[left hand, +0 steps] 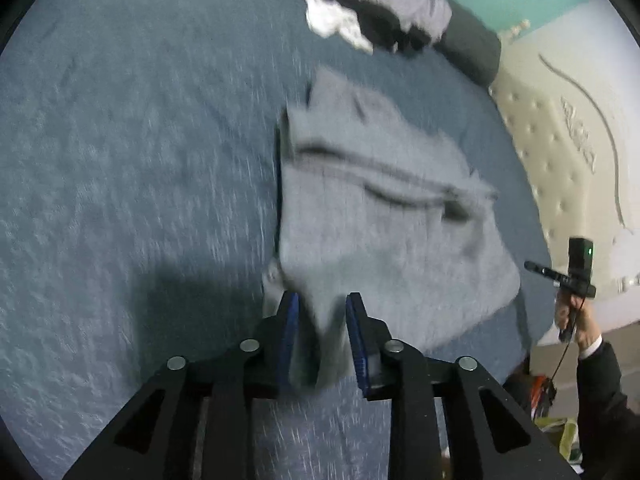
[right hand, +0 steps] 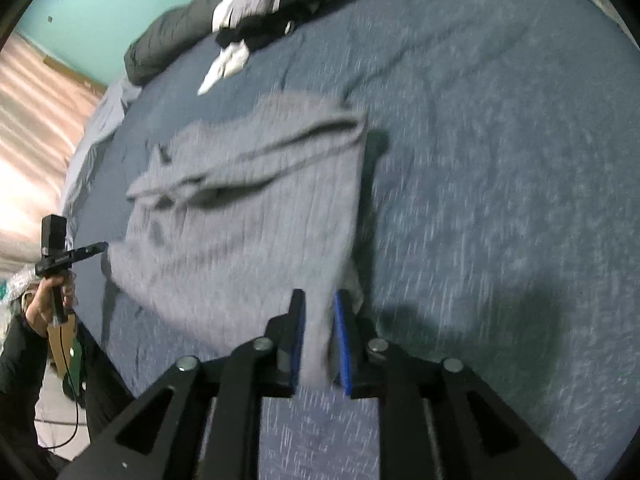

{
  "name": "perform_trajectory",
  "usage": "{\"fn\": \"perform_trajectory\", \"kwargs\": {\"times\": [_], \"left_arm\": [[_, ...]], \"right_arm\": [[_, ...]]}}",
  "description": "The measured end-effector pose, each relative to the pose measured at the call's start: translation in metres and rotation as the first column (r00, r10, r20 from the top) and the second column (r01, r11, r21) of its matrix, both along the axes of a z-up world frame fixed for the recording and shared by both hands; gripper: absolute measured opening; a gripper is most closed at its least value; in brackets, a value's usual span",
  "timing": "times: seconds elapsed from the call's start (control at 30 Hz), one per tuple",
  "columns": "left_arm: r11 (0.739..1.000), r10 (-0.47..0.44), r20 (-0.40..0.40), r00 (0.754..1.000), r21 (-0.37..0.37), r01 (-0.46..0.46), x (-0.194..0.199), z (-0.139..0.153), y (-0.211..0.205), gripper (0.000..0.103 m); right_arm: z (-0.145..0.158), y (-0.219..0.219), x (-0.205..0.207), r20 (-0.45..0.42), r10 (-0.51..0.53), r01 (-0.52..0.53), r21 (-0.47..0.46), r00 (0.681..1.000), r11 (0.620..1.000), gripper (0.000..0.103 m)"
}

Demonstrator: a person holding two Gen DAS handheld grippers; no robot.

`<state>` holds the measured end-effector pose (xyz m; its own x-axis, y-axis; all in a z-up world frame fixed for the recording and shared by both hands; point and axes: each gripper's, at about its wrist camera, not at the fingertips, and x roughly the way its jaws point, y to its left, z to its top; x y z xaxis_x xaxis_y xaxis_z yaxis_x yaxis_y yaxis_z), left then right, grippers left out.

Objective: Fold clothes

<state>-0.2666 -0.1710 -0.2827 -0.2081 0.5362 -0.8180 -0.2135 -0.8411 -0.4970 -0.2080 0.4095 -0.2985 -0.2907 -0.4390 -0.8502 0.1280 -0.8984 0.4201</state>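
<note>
While the grey garment (left hand: 384,216) lies on the blue bed (left hand: 120,160) | near corners hang between both tools' parted pads | left tool (left hand: 322,316), right tool (right hand: 318,312) spread | clothes pile (left hand: 372,12) far.

Both wrist cams close above bed (left hand: 120,160), angled steeply down; share grey garment (left hand: 380,220) (right hand: 248,220), far clothes pile (left hand: 380,12).
</note>
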Motion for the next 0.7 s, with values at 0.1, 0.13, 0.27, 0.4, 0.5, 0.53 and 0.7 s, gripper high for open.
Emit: {"fn": "perform_trajectory", "kwargs": {"times": [0.1, 0.13, 0.27, 0.4, 0.5, 0.53, 0.7], "left_arm": [[1.000, 0.003, -0.031, 1.000, -0.011, -0.004, -0.019, 0.002, 0.008, 0.031], [1.000, 0.002, -0.037, 0.999, -0.008, -0.002, -0.025, 0.000, 0.012, 0.031], [0.996, -0.045, -0.091, 0.995, -0.075, 0.038, -0.047, -0.011, 0.029, 0.031], [0.991, -0.069, -0.081, 0.994, -0.123, 0.059, -0.061, -0.027, 0.034, 0.031], [0.989, -0.068, -0.094, 0.993, -0.136, 0.055, -0.067, -0.034, 0.032, 0.031], [0.990, -0.066, -0.101, 0.993, -0.134, 0.052, -0.069, -0.035, 0.031, 0.031], [0.988, -0.071, -0.119, 0.990, -0.142, 0.054, -0.081, -0.043, 0.028, 0.031]], "right_arm": [[0.001, -0.002, -0.017, -0.016, -0.019, 0.019, -0.006, 1.000, 1.000, 0.026], [0.000, -0.006, -0.023, -0.023, -0.023, 0.023, -0.009, 0.999, 1.000, 0.026], [-0.006, -0.019, -0.048, -0.066, -0.015, 0.017, 0.027, 0.998, 0.999, 0.026], [-0.020, -0.035, -0.067, -0.099, 0.039, -0.023, 0.156, 0.994, 0.988, 0.027], [-0.034, -0.039, -0.080, -0.101, 0.068, -0.043, 0.233, 0.993, 0.972, 0.027], [-0.039, -0.039, -0.084, -0.103, 0.079, -0.052, 0.243, 0.992, 0.969, 0.027], [-0.052, -0.039, -0.101, -0.116, 0.090, -0.058, 0.255, 0.989, 0.965, 0.027]]}}
